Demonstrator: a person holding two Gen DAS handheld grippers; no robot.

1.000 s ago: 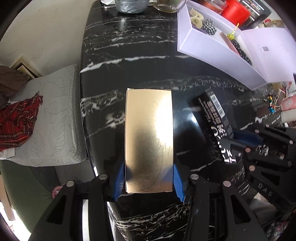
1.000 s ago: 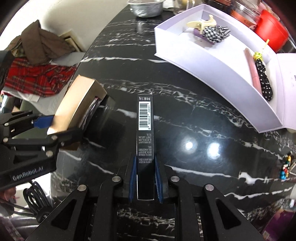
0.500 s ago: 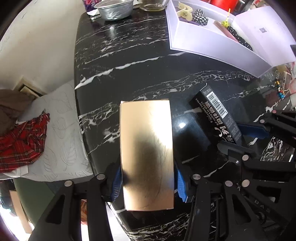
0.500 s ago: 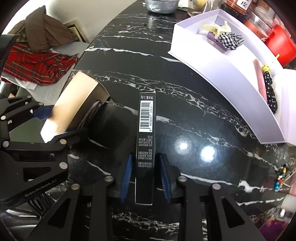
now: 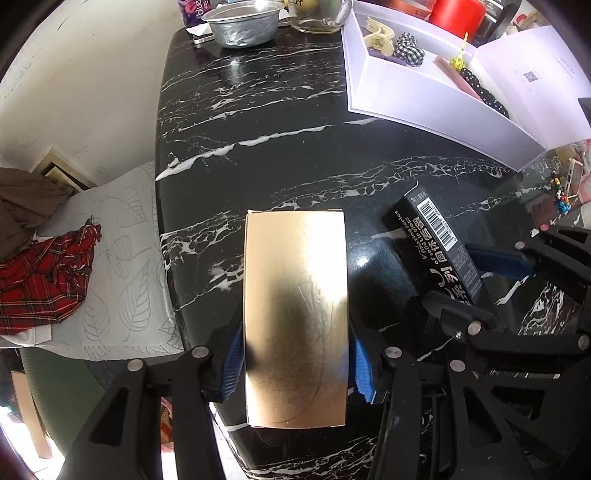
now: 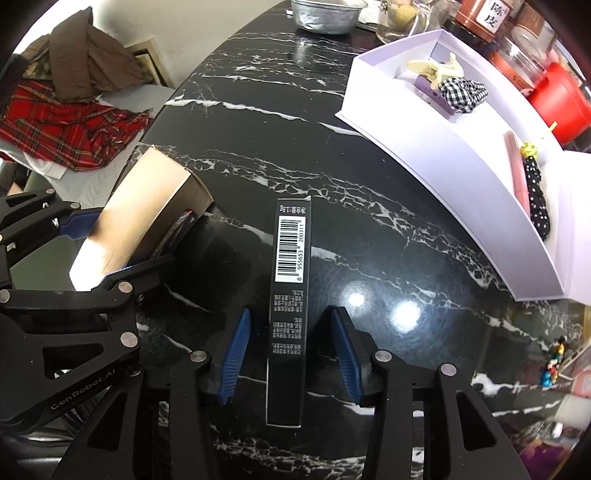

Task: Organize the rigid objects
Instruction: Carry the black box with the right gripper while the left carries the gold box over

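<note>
Lying flat on the black marble tabletop [image 5: 258, 122], gold carton [image 5: 295, 317] between the blue pads [image 5: 232, 363] of the left gripper [image 5: 295, 363]; pads close against both long sides, contact not certain, so whether gripped or merely bracketed cannot be told. Seen in the right wrist view as gold carton [image 6: 136, 225] near the table's left edge, with the left gripper [image 6: 74, 258] around its near end.

Spread apart around the slim black barcode box [image 6: 290, 306], right gripper [image 6: 290, 358]: clear gaps on both sides between its blue pads [image 6: 234, 354] and the box, nothing held. Box flat on the marble, barcode face up, pointing away from the camera. In the left wrist view, same black box [image 5: 439, 243] just right of the gold carton, not touching it, right gripper [image 5: 480, 280] around its near end.

Farther back on the right, open white tray [image 6: 417, 144] holding a cream hair claw [image 6: 436, 68], a checked scrunchie [image 6: 463, 94] and a polka-dot hair tie [image 6: 537, 195]. At the far edge, metal bowl [image 5: 242, 22].
</note>
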